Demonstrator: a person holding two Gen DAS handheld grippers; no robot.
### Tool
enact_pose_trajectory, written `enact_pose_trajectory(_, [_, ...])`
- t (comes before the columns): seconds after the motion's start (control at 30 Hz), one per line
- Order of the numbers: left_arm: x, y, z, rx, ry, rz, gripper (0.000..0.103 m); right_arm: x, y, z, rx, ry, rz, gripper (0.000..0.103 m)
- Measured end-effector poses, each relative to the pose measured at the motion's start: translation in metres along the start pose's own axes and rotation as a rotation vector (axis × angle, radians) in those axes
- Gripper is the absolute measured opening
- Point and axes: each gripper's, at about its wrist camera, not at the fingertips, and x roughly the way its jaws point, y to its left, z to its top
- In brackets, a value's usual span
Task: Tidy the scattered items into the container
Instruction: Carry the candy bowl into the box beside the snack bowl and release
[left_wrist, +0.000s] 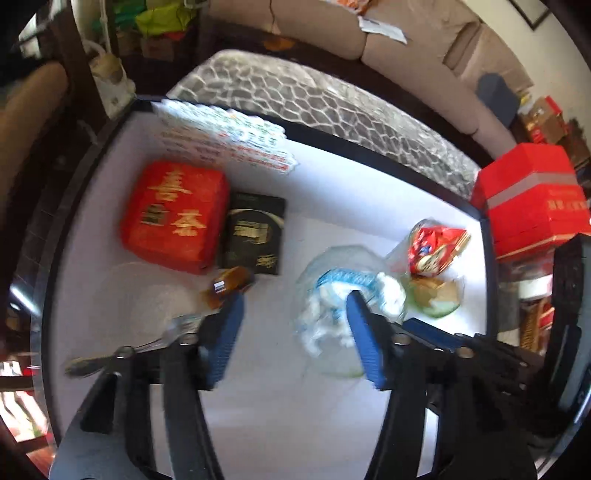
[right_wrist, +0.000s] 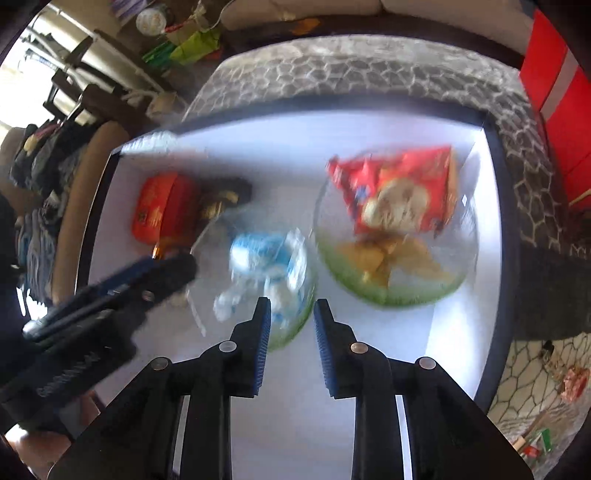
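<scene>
A black-rimmed tray (left_wrist: 388, 157) with a white floor holds a red box with gold characters (left_wrist: 173, 218), a black box (left_wrist: 255, 236) and a small amber bottle (left_wrist: 229, 286). A clear bowl with a blue-and-white packet (left_wrist: 332, 291) sits beside a second clear bowl holding a red snack bag (left_wrist: 436, 247). My left gripper (left_wrist: 295, 299) is open over the tray floor, its right finger in front of the blue-packet bowl (right_wrist: 266, 258). My right gripper (right_wrist: 292, 302) is open, with that bowl's near rim between its fingers and no pad pressing. The left gripper (right_wrist: 173, 264) reaches in from the left.
A large red box (left_wrist: 532, 206) stands just outside the tray's right rim. White printed packets (left_wrist: 221, 136) lean on the far wall. A honeycomb-patterned cushion (left_wrist: 332, 96) and a beige sofa (left_wrist: 424, 55) lie behind. Chairs and clutter sit at the left.
</scene>
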Motion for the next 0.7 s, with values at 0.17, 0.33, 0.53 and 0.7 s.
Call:
enact_pose_trajectory(0.17, [0.002, 0.001, -0.011, 0.022, 0.048, 0.010, 0.050, 0.007, 0.001, -0.012, 0.025, 0.011, 0.027, 0.020])
enact_pose_trajectory(0.33, [0.012, 0.008, -0.014, -0.047, 0.085, -0.025, 0.049, 0.007, -0.009, -0.015, 0.111, -0.026, 0.062, 0.015])
enact_pose_trajectory(0.53, [0.029, 0.007, -0.005, -0.040, 0.090, 0.006, 0.040, 0.008, -0.019, -0.012, 0.159, -0.074, 0.065, 0.010])
enact_pose_trajectory(0.7, [0.041, -0.006, 0.013, -0.012, 0.086, 0.020, 0.033, 0.008, -0.022, -0.006, 0.149, -0.089, 0.061, 0.009])
